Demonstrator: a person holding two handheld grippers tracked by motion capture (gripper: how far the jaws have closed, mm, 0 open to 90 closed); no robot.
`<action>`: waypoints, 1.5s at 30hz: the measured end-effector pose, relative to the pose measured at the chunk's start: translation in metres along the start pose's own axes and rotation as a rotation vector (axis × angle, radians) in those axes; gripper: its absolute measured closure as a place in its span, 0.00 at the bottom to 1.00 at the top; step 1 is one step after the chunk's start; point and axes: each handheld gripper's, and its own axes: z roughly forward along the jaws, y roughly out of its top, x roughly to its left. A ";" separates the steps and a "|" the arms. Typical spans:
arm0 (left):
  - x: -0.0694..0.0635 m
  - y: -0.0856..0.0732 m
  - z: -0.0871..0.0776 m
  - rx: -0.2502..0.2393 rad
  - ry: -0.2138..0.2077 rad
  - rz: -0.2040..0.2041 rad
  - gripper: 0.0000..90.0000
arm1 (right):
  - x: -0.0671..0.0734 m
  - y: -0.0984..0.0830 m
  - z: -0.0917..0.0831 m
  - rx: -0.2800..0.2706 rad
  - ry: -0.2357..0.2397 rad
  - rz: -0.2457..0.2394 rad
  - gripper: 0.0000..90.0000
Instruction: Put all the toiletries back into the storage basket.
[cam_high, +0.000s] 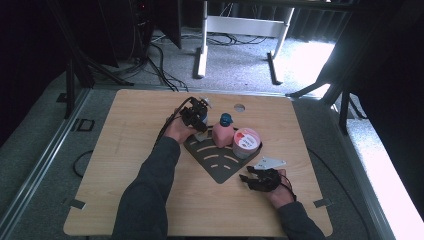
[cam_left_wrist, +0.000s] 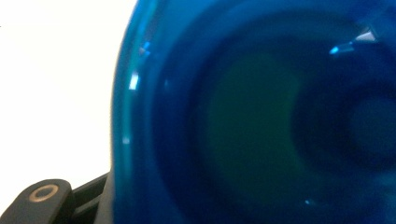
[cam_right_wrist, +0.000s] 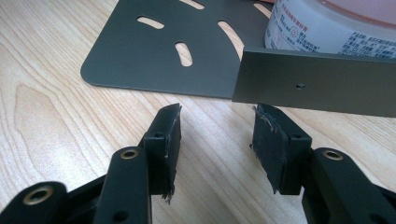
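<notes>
A blue translucent object (cam_left_wrist: 261, 116), seen very close in the left gripper view, lies against the left tool (cam_high: 196, 116); whether that tool's jaws press on it cannot be told. In the high view the left tool sits at the far-left corner of a dark slotted plate (cam_high: 220, 162), just beside a pink bottle (cam_high: 222, 135) with a blue cap (cam_high: 226, 119). A white tub (cam_high: 246, 142) with a pink lid stands touching the bottle's right side, on the same plate. The plate rests near the middle of the wooden table (cam_high: 125, 150). The right tool (cam_high: 253, 178) lies on the table just off the plate's near-right edge. In the right gripper view its jaws stand spread apart with bare wood between them, their tips close to the plate's upturned rim (cam_right_wrist: 317, 88), behind which the tub rises.
</notes>
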 end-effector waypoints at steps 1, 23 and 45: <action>0.000 0.000 0.000 0.001 0.000 -0.001 0.61 | 0.000 0.000 0.000 0.000 0.000 -0.001 0.57; 0.000 0.004 0.008 -0.004 0.002 -0.009 0.61 | 0.000 0.000 0.000 -0.001 -0.002 -0.002 0.57; -0.002 0.008 0.017 -0.013 -0.010 -0.026 0.61 | 0.000 0.000 0.000 0.000 -0.002 -0.001 0.57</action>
